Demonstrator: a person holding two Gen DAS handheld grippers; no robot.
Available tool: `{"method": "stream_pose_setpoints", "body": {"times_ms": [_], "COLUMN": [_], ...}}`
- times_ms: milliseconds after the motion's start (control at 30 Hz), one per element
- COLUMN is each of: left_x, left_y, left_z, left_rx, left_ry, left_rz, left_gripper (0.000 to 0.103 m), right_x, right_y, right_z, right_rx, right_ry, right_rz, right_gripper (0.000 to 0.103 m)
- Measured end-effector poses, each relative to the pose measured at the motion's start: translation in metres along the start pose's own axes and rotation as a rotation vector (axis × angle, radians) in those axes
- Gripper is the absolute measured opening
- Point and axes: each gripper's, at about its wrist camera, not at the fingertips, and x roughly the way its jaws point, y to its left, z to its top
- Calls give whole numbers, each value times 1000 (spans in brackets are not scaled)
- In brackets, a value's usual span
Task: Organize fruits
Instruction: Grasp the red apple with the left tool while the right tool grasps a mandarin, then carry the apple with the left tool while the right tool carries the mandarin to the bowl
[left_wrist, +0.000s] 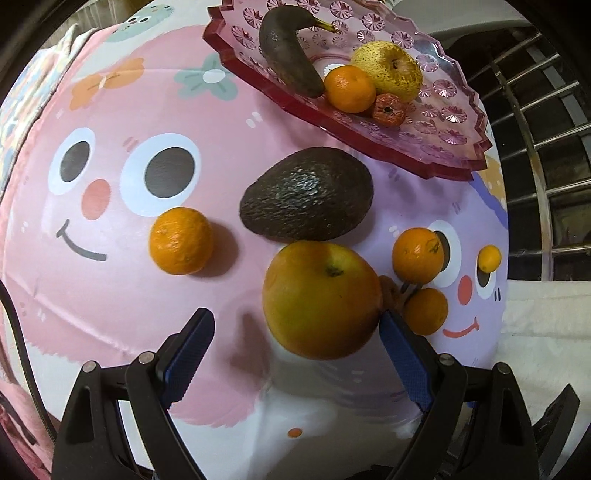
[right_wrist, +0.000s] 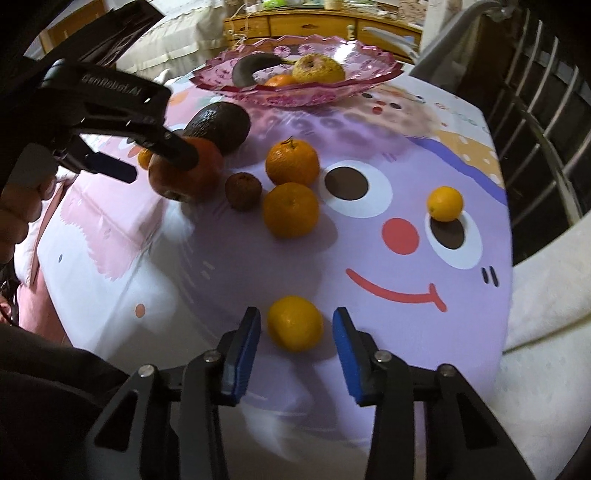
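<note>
Reaching from the left, the left gripper (left_wrist: 297, 332) stands wide open, its right pad touching the large orange (left_wrist: 322, 300), which sits off-centre toward that pad, the avocado (left_wrist: 306, 194) just beyond. Further right, the right gripper (right_wrist: 296, 334) brackets a small yellow citrus (right_wrist: 294, 323), jaws apart and not yet touching. The pink glass bowl (right_wrist: 354, 86) waits well ahead of both.

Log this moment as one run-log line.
left gripper: open beside large orange | right gripper: open around small orange | bowl: four fruits
</note>
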Motion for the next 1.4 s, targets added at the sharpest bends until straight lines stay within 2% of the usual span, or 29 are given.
{"method": "stream_pose_setpoints", "body": {"times_ms": [167,400,500,900,1233,1400], "left_x": [6,17,17,15,-25,-56], "left_y": [-3,0,2,1,10,10], "left_z": [5,12,12,6,5,12], "left_rx": [-3,-25,-30,20,93,140], "left_ry": [-19,-10,-6,21,21,0], "left_rz": [-10,-18,-47,-44,-67,-75], "left_gripper": [90,76,69,68,68,68], "right_x": [4,5,5,7,-10,-25], "right_y": [0,-4,-4,-2,12,17], "right_z": [1,2,2,5,28,54], "right_rx": [-18,-24,-22,38,110,149], "right_ry": [-1,-8,-8,19,3,-51], "right_rz": [6,13,16,35,45,44], "right_gripper": [35,33,33,30,30,30]}}
